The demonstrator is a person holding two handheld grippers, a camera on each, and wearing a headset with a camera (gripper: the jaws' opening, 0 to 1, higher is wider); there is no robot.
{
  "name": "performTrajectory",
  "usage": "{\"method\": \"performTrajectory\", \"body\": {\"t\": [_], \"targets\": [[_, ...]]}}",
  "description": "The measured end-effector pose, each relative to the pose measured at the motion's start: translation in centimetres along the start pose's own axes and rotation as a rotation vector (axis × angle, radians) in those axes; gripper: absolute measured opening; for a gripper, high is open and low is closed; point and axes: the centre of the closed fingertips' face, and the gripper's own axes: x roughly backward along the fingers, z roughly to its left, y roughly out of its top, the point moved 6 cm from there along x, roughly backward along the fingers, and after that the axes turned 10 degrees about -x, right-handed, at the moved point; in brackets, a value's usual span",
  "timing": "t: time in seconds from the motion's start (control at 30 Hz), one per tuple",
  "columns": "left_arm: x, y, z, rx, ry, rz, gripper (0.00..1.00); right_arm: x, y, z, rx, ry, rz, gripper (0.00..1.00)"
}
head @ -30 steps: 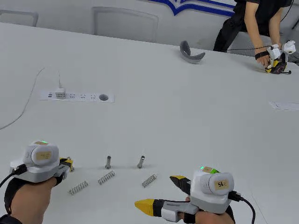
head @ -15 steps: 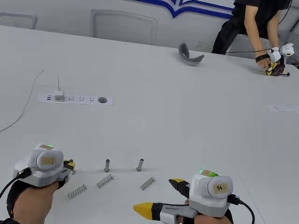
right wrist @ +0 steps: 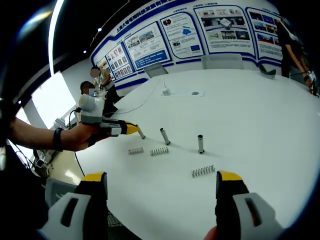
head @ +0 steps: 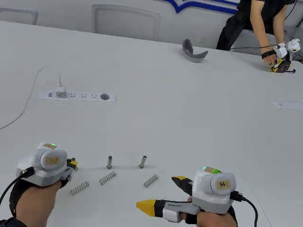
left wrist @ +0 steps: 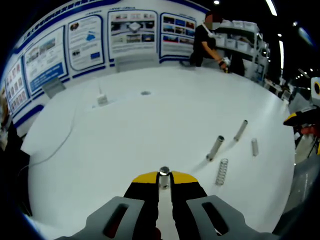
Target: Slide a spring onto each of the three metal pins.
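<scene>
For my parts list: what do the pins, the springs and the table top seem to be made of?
The pins look like metal, probably steel: smooth grey cylinders with a dull shine. The springs are thin silvery coiled wire, likely steel too. The table top is matte, even white, maybe laminate; not certain.

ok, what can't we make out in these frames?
Pin in the left claw: left gripper view, jaws hide its lower length; contact with the table unclear.
Springs: head view, too small to count coils.
Object in the far person's hands: head view, too small, partly covered by the hands.
</scene>
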Motion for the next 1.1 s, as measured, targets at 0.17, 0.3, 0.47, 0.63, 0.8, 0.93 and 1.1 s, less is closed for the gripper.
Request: {"method": "performTrajectory", "body": {"t": [0.17, 0.3, 0.47, 0.63, 0.8, 0.93, 1.1], "targets": [[-0.2, 0.0, 0.1, 0.001, 0.0, 0.007, 0.08, 0.1, -0.1, 0.0, -0.001, -0.001, 0.001, 0.91], [-0.2, -0.2, 0.0, 0.006, -0.002, 0.016, 0.08, 0.1, -0.1, 0.0, -0.001, -0.002, 0.0, 0.91], [-0.2, -0.3, 0.0, 0.014, -0.003, 0.024, 0.09, 0.0, -0.3, 0.0, -0.001, -0.001, 0.006, 0.91], [0.0, -1.0, -0.3, 0.054, -0.022, 0.049, 0.15, -0.2, -0.4, 0.0, -0.004, 0.005, 0.007, 0.91], [0.4, -2.1, -0.2, 0.047, -0.029, 0.071, 0.18, -0.3, -0.5, 0.0, -0.004, 0.008, 0.01, 0.91], [0.9, -3.2, 0.4, 0.058, -0.028, 0.089, 0.22, -0.3, -0.6, 0.0, -0.004, 0.008, 0.012, 0.91], [1.9, -3.9, 0.8, 0.07, -0.027, 0.096, 0.24, -0.4, -0.6, 0.1, -0.005, 0.01, 0.01, 0.91]]}}
